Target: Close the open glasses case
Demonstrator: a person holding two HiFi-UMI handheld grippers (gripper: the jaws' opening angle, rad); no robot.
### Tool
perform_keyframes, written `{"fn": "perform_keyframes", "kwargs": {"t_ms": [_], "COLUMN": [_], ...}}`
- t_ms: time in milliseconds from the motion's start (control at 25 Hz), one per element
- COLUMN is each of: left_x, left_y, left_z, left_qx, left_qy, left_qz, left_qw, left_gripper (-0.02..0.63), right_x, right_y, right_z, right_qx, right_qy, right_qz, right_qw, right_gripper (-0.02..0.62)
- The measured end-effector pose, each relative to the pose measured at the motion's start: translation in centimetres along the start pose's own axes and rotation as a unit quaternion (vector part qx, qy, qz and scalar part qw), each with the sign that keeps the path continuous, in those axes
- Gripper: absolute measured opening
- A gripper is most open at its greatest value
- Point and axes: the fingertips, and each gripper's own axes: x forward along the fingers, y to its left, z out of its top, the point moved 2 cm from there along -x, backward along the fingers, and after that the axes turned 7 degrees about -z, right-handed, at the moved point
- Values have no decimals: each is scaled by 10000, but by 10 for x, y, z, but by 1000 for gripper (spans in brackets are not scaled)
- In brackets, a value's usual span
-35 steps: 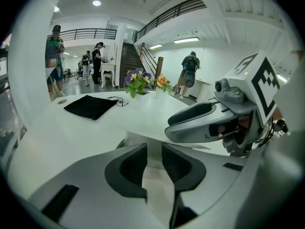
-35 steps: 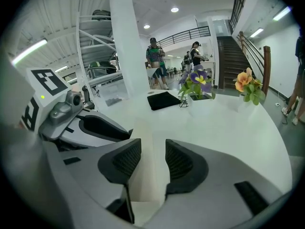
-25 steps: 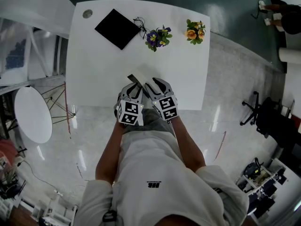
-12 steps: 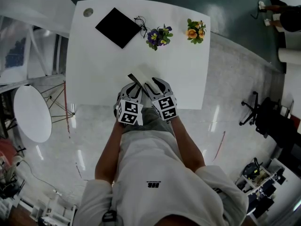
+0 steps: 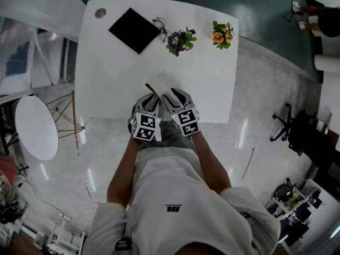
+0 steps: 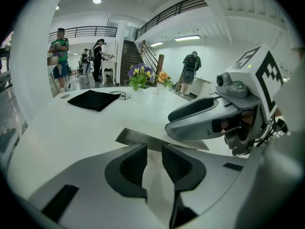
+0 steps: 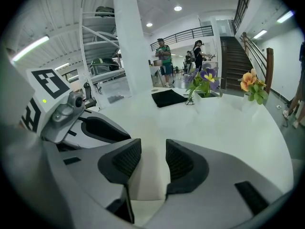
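Note:
The glasses case (image 5: 159, 82) is a pale flat case lying open near the front edge of the white table (image 5: 106, 73). In the left gripper view its grey flap (image 6: 143, 136) lies flat just beyond my left gripper (image 6: 154, 149). That gripper (image 5: 151, 95) is at the case's near left side, its jaws a narrow gap apart with nothing between them. My right gripper (image 5: 171, 94) is at the case's near right side. Its jaws (image 7: 153, 147) are also slightly apart and hold nothing. The two grippers are side by side, almost touching.
A black cloth (image 5: 134, 31) lies at the far left of the table with a pair of glasses (image 5: 158, 23) beside it. A purple flower pot (image 5: 179, 40) and an orange one (image 5: 221, 34) stand at the back. People stand far behind the table.

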Motion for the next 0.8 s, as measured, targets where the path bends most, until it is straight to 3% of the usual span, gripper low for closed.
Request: {"fn": "perform_keyframes", "kwargs": {"t_ms": [800], "left_x": [-1], "left_y": [4], "left_z": [-16], "left_qx": [25], "left_qy": [158], "left_qz": [-41], "left_qw": [9999], "left_gripper": [110], "right_x": [3], "right_y": [11], "right_z": [-5], "right_qx": [-123], "right_qy": [80], "right_qz": [-20], "right_qw": [9999], "right_gripper": [164]}}
